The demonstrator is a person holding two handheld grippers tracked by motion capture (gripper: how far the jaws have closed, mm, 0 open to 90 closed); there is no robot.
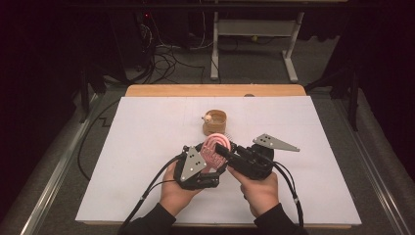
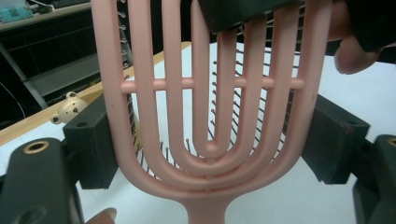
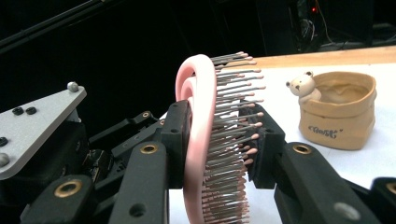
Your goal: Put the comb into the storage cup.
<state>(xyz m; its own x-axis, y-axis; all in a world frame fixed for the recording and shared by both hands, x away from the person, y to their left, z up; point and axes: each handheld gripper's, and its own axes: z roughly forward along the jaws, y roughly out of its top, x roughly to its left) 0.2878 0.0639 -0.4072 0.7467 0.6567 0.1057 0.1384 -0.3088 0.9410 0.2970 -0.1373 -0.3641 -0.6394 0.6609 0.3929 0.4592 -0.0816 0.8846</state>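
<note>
Right tool (image 3: 217,154) clamped across pink hairbrush (image 3: 198,140), bristles against one jaw, tan bear pot (image 3: 338,114) beyond.

We saw a pink hairbrush (image 1: 214,148) with open looped ribs and thin metal bristles with pink tips. It stood upright above the white bench (image 1: 147,147), the handle pointing down, gripped on both edges and both faces.
</note>
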